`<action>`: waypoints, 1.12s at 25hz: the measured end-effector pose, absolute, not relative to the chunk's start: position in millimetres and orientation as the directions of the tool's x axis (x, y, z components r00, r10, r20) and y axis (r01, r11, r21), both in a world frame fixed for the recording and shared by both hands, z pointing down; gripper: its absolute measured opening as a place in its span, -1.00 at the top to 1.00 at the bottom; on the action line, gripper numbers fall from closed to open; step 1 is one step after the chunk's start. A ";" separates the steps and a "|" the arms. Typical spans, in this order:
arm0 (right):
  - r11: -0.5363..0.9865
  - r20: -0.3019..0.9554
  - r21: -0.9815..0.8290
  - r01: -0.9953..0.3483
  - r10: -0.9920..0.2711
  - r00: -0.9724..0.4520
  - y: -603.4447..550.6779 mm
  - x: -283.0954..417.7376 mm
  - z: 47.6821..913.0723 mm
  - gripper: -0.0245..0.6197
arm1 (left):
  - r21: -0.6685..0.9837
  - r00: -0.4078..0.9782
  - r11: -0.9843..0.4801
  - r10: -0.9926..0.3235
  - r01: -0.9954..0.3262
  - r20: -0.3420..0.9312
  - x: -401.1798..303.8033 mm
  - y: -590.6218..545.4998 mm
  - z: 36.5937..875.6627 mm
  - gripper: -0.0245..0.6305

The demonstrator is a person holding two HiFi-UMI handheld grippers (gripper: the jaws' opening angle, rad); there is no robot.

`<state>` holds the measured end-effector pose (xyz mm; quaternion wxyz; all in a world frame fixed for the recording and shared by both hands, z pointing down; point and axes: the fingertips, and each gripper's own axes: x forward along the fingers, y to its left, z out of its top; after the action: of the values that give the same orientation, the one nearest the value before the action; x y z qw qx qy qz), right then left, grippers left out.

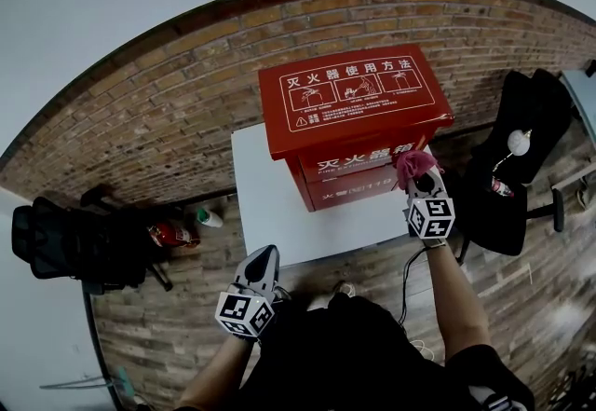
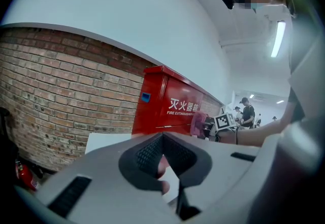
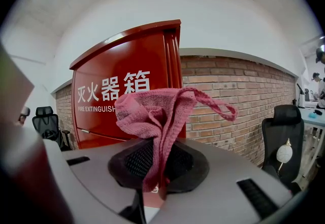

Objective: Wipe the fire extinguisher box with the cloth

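Observation:
The red fire extinguisher box (image 1: pixel 354 116) stands on a white table (image 1: pixel 270 213) against the brick wall; white characters mark its lid and front. My right gripper (image 1: pixel 418 178) is shut on a pink cloth (image 1: pixel 413 163), held against the box's front near its right corner. In the right gripper view the cloth (image 3: pixel 152 111) bunches up from the shut gripper (image 3: pixel 158 159), with the box (image 3: pixel 122 91) close behind it. My left gripper (image 1: pixel 264 260) hangs at the table's near edge, shut and holding nothing. Its own view shows the gripper (image 2: pixel 162 154), the box (image 2: pixel 172 106) and the cloth (image 2: pixel 199 122) beyond.
A black office chair (image 1: pixel 74 241) stands at the left with a red extinguisher (image 1: pixel 168 234) and a small bottle (image 1: pixel 209 216) on the floor beside it. Another black chair (image 1: pixel 517 157) is to the right of the table. People (image 2: pixel 248 111) stand far off.

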<state>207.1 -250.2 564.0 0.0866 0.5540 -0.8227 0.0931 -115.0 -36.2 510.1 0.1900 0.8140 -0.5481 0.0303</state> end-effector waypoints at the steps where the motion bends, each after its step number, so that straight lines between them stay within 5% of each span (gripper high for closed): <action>1: 0.368 0.247 -0.059 -0.928 -0.895 -0.371 -250.0 206.0 563.9 0.73 | 0.277 0.398 -0.328 -0.881 -0.903 0.257 -115.3 -36.1 509.8 0.87; 28: 0.397 0.268 -0.112 -0.911 -0.871 -0.413 -235.4 161.0 563.8 0.73 | 0.294 0.389 -0.315 -0.889 -0.902 0.241 -143.8 -27.0 509.8 0.87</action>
<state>161.0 -235.4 563.8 0.0832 0.5354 -0.8317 0.1209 -143.8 -27.0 509.8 0.1929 0.8107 -0.5525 0.0171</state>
